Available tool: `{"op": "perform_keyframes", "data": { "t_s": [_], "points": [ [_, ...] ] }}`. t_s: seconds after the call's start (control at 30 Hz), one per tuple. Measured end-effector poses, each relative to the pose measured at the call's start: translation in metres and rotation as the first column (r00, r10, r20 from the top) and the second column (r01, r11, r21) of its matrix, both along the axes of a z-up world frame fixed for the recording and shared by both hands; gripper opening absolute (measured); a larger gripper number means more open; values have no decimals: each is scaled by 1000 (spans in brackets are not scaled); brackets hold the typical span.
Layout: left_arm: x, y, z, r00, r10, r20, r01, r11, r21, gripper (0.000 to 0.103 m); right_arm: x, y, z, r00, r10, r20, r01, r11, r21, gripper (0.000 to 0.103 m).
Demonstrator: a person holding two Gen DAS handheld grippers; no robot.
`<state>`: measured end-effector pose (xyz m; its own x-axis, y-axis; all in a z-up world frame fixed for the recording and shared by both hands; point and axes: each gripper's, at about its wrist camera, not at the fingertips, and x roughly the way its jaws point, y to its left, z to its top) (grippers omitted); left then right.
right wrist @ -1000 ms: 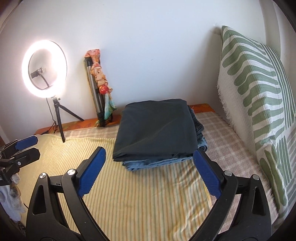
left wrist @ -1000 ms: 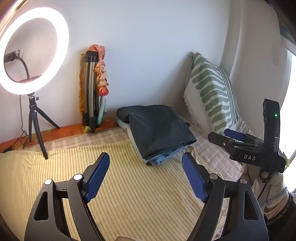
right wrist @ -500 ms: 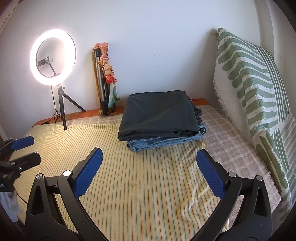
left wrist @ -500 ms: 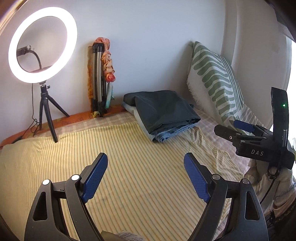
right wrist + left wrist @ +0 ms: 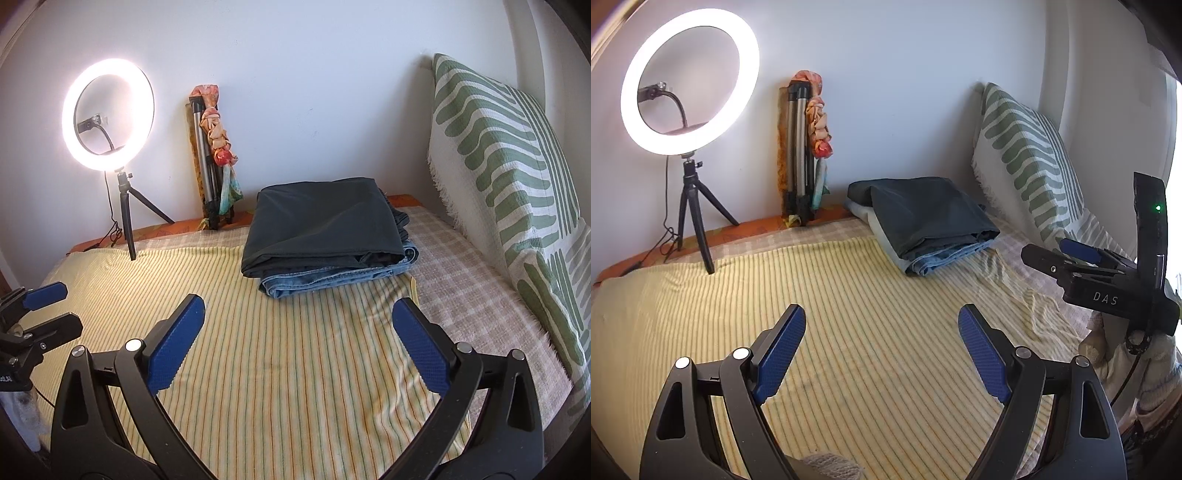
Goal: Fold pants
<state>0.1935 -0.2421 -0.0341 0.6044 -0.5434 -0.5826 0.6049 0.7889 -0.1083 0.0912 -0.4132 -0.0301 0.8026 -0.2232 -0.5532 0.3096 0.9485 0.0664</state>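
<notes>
Folded dark grey pants (image 5: 325, 221) lie on top of folded blue jeans (image 5: 332, 278) at the far side of the bed, near the wall; the stack also shows in the left wrist view (image 5: 923, 218). My left gripper (image 5: 881, 347) is open and empty above the yellow striped bedspread (image 5: 849, 295), well short of the stack. My right gripper (image 5: 299, 332) is open and empty, also back from the stack. Each gripper shows in the other's view, the right one (image 5: 1067, 254) and the left one (image 5: 44, 314).
A lit ring light on a small tripod (image 5: 109, 118) stands at the back left. A folded tripod with a cloth tied on it (image 5: 212, 166) leans on the wall. A green-patterned pillow (image 5: 509, 155) stands along the right side.
Both grippers have pulled back from the folded stack toward the near side of the bed. They stay open and empty.
</notes>
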Motion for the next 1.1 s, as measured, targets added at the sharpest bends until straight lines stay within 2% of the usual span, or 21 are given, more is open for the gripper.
{"op": "perform_keyframes", "data": {
  "t_s": [1.1],
  "points": [
    [2,12,0,1000,5,-8,-5,1000,-14,85,11,8,-9,1000,10,-27,-11,999,-31,103]
  ]
}}
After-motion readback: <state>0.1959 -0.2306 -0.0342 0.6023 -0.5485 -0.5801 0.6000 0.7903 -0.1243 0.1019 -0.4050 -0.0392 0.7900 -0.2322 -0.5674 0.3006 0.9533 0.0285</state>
